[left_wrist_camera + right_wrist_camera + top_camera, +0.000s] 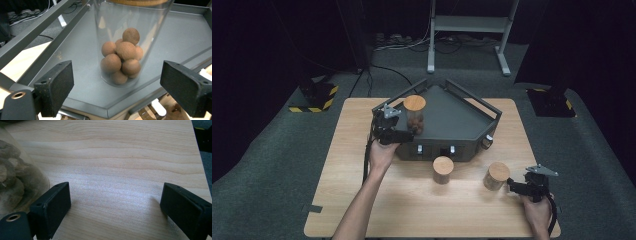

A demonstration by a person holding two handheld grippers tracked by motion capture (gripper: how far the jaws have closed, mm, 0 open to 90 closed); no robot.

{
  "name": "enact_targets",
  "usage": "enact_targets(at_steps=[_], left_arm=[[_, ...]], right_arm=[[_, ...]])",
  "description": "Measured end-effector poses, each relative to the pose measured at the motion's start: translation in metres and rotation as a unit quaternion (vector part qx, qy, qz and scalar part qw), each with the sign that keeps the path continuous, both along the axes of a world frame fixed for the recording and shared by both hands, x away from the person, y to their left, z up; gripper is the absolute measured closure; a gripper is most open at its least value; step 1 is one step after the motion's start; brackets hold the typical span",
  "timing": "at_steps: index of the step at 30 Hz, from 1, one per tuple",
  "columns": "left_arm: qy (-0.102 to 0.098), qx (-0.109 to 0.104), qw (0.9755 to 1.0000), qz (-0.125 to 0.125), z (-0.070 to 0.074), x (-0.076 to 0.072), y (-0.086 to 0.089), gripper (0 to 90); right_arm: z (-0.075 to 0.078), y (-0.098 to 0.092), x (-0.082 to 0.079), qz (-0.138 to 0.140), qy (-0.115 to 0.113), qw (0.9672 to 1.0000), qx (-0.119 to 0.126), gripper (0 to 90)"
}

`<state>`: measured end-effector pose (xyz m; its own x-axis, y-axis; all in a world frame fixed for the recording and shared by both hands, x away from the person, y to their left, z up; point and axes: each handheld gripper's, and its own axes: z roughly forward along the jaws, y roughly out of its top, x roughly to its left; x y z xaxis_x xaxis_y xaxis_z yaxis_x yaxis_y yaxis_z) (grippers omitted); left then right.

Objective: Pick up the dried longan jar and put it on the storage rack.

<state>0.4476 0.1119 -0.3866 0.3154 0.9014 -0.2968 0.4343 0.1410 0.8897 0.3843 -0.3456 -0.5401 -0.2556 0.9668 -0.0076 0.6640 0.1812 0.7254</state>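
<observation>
Wooden table (362, 200) on grey carpet (272, 165). Dark grey tray (452, 120) with raised rails at table centre, two small white switches (420, 149) on its front face. Cork-lidded jar (443, 169) just before the tray; a second (496, 176) farther right. Metal stand (467, 25) behind. Yellow-and-black striped blocks (314, 97) on the floor at left.

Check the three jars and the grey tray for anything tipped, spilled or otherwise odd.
Nothing stands out. The jar of brown balls stands upright on the grey tray, between the open left gripper. The other two jars stand upright on the table, lids on.
</observation>
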Motion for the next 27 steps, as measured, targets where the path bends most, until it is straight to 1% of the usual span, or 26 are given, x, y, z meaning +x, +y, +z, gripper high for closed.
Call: enact_targets(at_steps=[1,4,8,13,15,20,23,27], left_arm=[[-0.001,-0.002,1.0,0.001,0.0,-0.001,0.0,11.7],[-0.001,0.005,1.0,-0.002,-0.002,-0.006,0.001,11.7],[0.001,0.004,1.0,-0.005,-0.006,-0.013,0.003,11.7],[0.005,0.007,0.9999,-0.01,-0.015,-0.022,0.005,11.7],[0.006,0.013,0.9998,-0.012,-0.018,-0.026,0.007,11.7],[0.01,0.01,0.9999,-0.01,-0.027,-0.032,0.01,11.8],[0.01,0.007,0.9999,-0.007,-0.029,-0.034,0.012,11.8],[0.011,0.008,0.9999,-0.009,-0.033,-0.038,0.014,11.8]], right_arm=[[0.0,0.0,0.0,0.0,0.0,1.0,0.0,9.2],[0.0,0.0,0.0,0.0,0.0,1.0,0.0,9.2],[0.0,0.0,0.0,0.0,0.0,1.0,0.0,9.2],[0.0,0.0,0.0,0.0,0.0,1.0,0.0,9.2],[0.0,0.0,0.0,0.0,0.0,1.0,0.0,9.2],[0.0,0.0,0.0,0.0,0.0,1.0,0.0,9.2],[0.0,0.0,0.0,0.0,0.0,1.0,0.0,9.2],[0.0,0.0,0.0,0.0,0.0,1.0,0.0,9.2]])
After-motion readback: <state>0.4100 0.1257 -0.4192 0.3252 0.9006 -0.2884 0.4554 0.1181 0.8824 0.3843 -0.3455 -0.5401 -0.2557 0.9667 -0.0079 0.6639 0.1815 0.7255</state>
